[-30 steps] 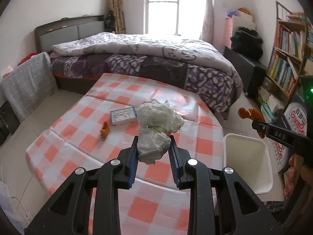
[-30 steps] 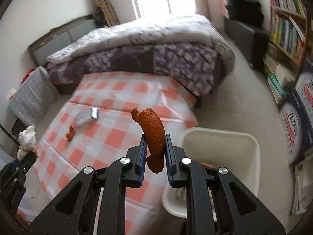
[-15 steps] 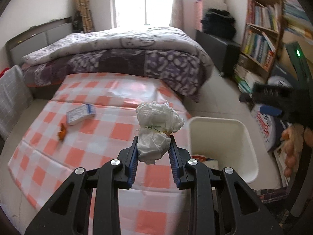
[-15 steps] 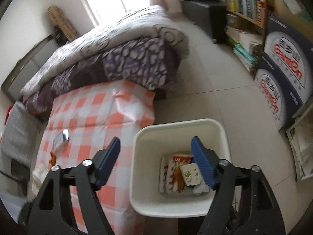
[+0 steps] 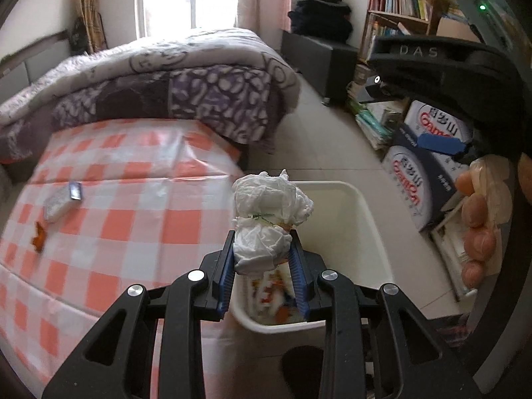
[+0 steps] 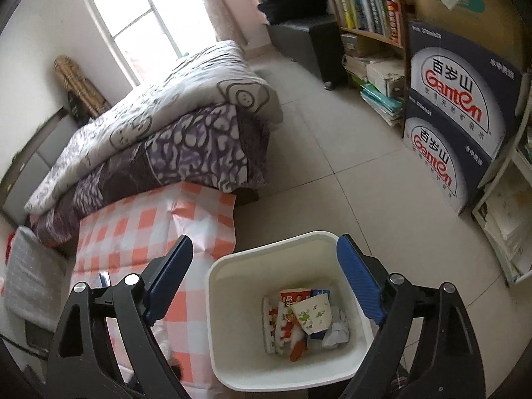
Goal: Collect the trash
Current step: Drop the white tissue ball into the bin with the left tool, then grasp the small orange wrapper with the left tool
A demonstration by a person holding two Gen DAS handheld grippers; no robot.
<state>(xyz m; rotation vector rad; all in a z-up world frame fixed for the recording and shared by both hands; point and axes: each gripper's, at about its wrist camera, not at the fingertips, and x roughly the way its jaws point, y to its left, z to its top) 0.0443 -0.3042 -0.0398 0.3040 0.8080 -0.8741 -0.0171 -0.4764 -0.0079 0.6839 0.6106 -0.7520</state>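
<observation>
- Crumpled white tissue wad (image 5: 266, 222) clamped between the left gripper's (image 5: 262, 259) jaws, centre of the left wrist view; the top bulges above the pads, the lower half is pinched.
- Wad sits in frame over the near-left rim of the white bin (image 5: 362, 219). Judgement: bring it further toward the bin's middle before letting go; light paper may catch the rim or drift onto the worktop (image 5: 133, 226).
- Right gripper (image 6: 264, 276) over the bin (image 6: 232, 316), jaws wide and opening, nothing between them. Wrappers and a paper cup (image 6: 312, 316) lie on the bin floor.
- Left on the checked worktop, left side of the left wrist view: a small silver packet (image 5: 61, 201) and an orange scrap (image 5: 39, 237), well apart from the bin.
- Edges: bin stands against the worktop's edge; bed (image 5: 149, 86) beyond the worktop; cartons (image 6: 459, 106) and bookshelf (image 6: 365, 10) at right.
- Open room: bare floor tiles (image 6: 332, 179) between bin, bed and cartons. The right gripper fills the left view's upper right, close by; judged the main crowding risk above the bin.
</observation>
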